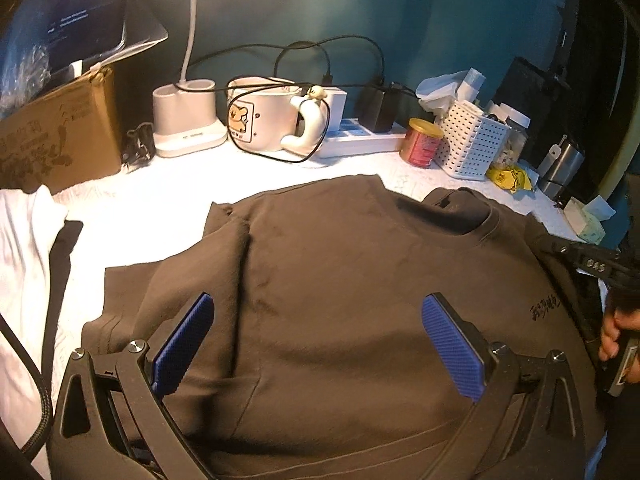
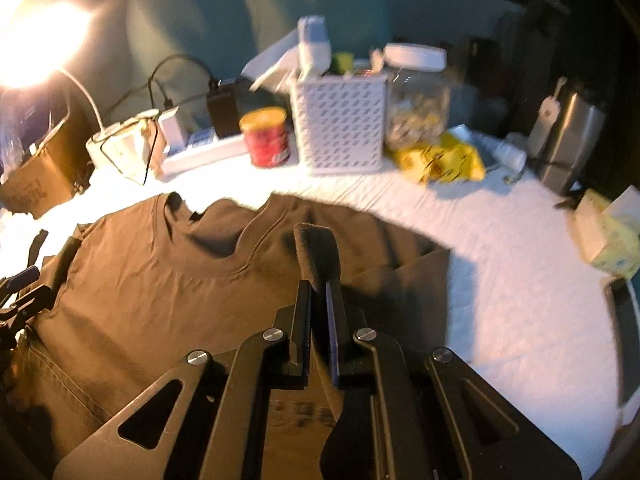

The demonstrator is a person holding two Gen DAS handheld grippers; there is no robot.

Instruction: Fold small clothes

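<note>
Brown T-shirt [image 1: 340, 300] spread on counter [image 1: 160, 208], barely folded. Right hand-held gripper [image 2: 319, 300] clamped on its sleeve [image 2: 316, 252]; left hand-held gripper [image 1: 316, 344] agape above the chest. Both side folds and halving remaining, seemingly.

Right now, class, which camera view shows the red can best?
The left wrist view: the red can is sharp, its gold lid and label visible beside the white basket. The right wrist view shows it closer but motion-blurred.
</note>
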